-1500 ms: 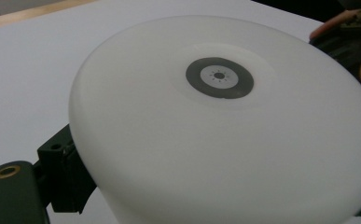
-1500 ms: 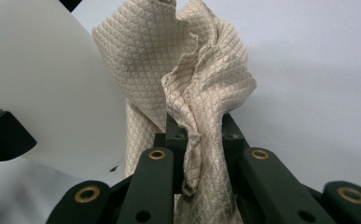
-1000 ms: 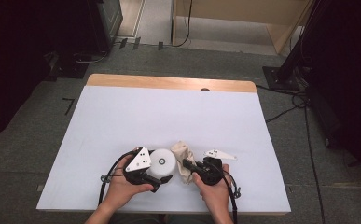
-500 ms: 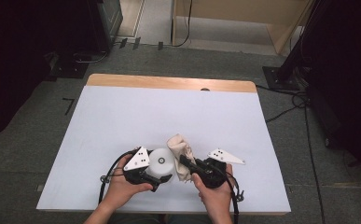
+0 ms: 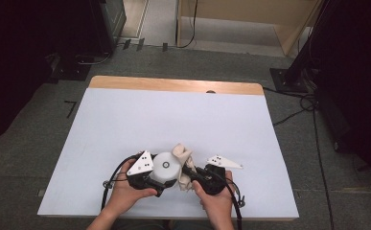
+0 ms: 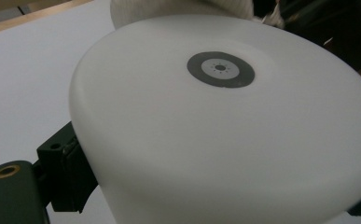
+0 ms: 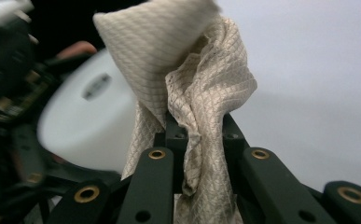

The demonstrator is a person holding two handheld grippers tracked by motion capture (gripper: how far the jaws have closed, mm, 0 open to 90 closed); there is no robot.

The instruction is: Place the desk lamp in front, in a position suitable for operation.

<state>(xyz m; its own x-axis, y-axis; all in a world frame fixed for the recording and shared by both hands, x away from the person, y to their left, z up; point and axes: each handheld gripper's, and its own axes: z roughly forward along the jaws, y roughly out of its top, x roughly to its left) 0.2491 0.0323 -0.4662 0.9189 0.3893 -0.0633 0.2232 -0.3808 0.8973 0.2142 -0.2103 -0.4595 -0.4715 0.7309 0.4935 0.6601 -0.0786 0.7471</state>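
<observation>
Cloth (image 7: pixel 187 88) bunched upright in right gripper (image 7: pixel 194 140), beside white container (image 5: pixel 165 166).

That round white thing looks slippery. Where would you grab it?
Across its curved side wall, coming in level from the left, as the left claw does now. The white round object is a smooth drum with a flat top, so opposite sides offer the surest hold.
</observation>
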